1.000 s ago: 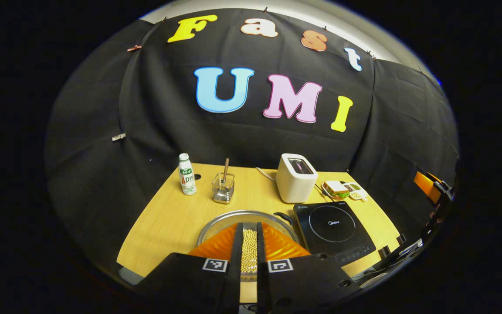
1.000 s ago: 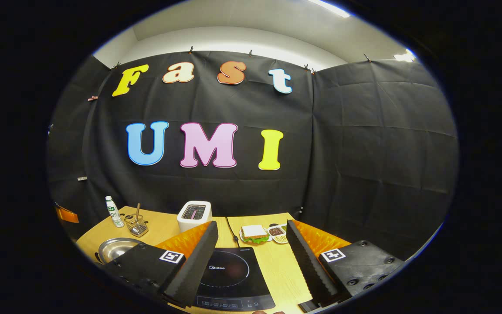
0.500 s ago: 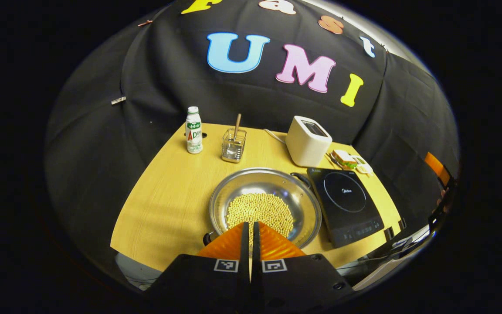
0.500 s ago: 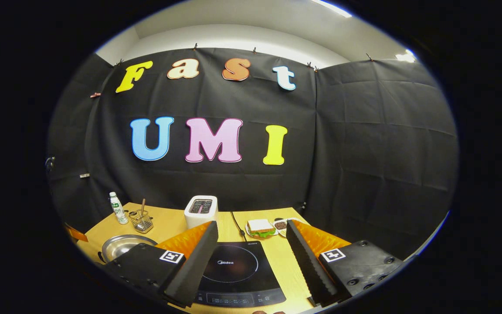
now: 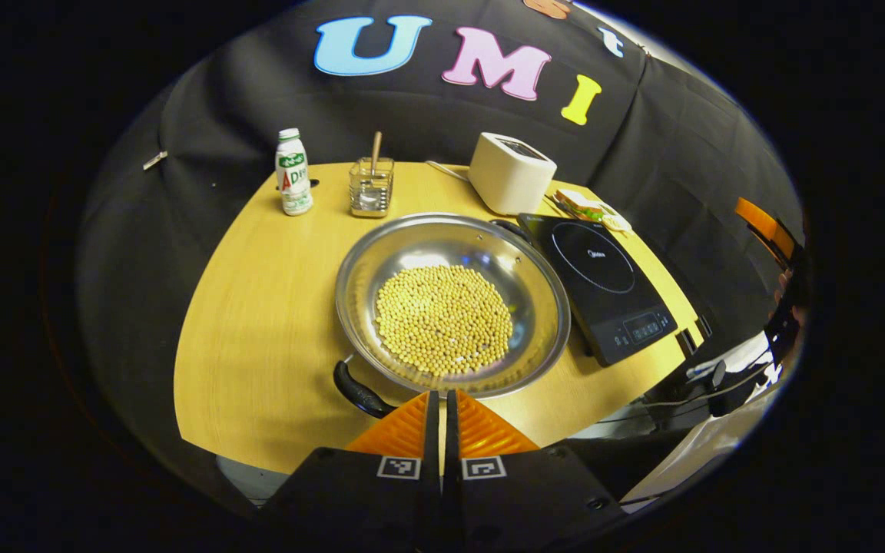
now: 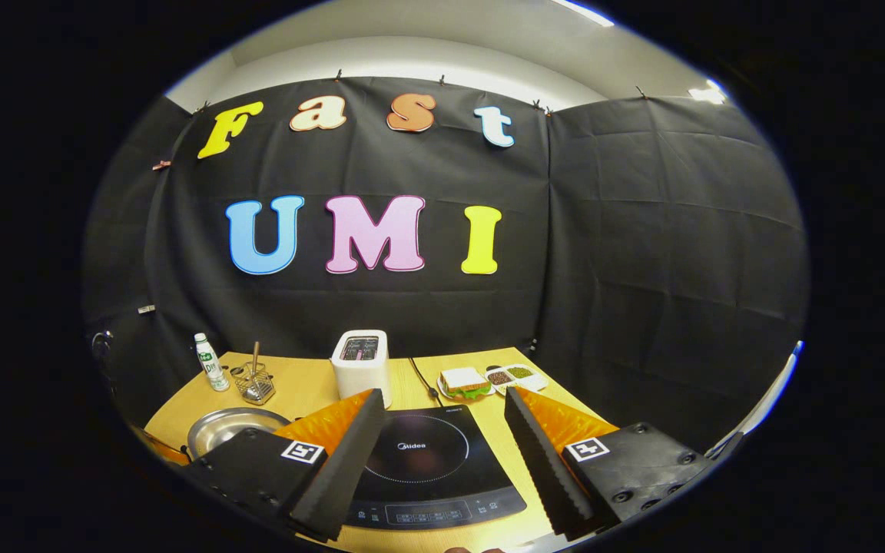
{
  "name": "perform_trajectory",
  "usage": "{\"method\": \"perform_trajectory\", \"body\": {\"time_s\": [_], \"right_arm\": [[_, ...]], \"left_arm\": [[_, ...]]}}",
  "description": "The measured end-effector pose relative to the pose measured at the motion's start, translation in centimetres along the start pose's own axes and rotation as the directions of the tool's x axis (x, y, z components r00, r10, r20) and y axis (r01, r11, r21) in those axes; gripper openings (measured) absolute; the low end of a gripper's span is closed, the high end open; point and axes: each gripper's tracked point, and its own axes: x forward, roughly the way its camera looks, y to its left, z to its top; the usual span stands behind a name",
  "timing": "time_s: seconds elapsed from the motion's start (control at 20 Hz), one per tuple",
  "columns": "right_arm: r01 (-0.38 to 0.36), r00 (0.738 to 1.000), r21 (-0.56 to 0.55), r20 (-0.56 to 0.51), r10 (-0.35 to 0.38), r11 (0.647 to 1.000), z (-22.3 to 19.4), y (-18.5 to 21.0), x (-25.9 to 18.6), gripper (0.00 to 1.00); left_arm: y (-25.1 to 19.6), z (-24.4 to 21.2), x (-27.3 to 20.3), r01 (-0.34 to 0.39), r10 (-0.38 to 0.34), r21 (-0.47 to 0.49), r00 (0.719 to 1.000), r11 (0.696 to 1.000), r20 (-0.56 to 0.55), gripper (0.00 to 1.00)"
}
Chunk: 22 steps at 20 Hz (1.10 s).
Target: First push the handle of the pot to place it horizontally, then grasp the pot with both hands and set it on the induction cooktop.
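your left gripper [image 5: 441, 399], fingers pressed together, hovers at the pot's [image 5: 452, 303] 6 o'clock beside its near handle [image 5: 358, 393], while your right gripper [image 6: 442, 453] gapes above the induction cooktop [image 6: 431, 476].

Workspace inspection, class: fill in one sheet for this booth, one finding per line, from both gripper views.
Surface: wooden table, bare at its left.
Job's things: pot of beans beside the induction cooktop, not on it; pot handle points toward the left gripper.
Clutter: bottle, utensil holder, toaster, sandwich plate.
Grippers: left gripper shut, empty; right gripper open above the cooktop.
Cables: cord behind the toaster.
Surroundings: black cloth wall.
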Motion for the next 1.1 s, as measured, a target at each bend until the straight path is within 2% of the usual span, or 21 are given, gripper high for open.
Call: {"method": "perform_trajectory", "body": {"time_s": [0.25, 0.55, 0.85, 1.1], "right_arm": [[0.014, 1.000, -0.009, -0.019, -0.014, 1.000, -1.1, 0.1, -1.5, 0.96], [0.044, 0.998, -0.015, -0.031, -0.045, 0.999, -1.7, -0.6, -2.2, 0.98], [0.048, 0.998, -0.017, -0.042, -0.049, 0.999, -2.1, -0.4, -1.9, 0.98], [0.048, 0.998, -0.019, -0.048, -0.049, 0.999, -2.2, -0.2, -1.4, 0.98]], "left_arm": [[-0.7, -1.8, 2.0, 0.060, -0.055, 0.057, 0.995, 0.997, -0.082, 0.05], [-0.2, -2.7, 3.8, 0.088, -0.073, 0.094, 0.985, 0.992, -0.155, 0.05], [0.9, -2.8, 4.8, 0.071, -0.051, 0.111, 0.984, 0.991, -0.172, 0.05], [3.3, -2.5, 5.1, 0.024, -0.004, 0.113, 0.986, 0.993, -0.168, 0.05]]}}
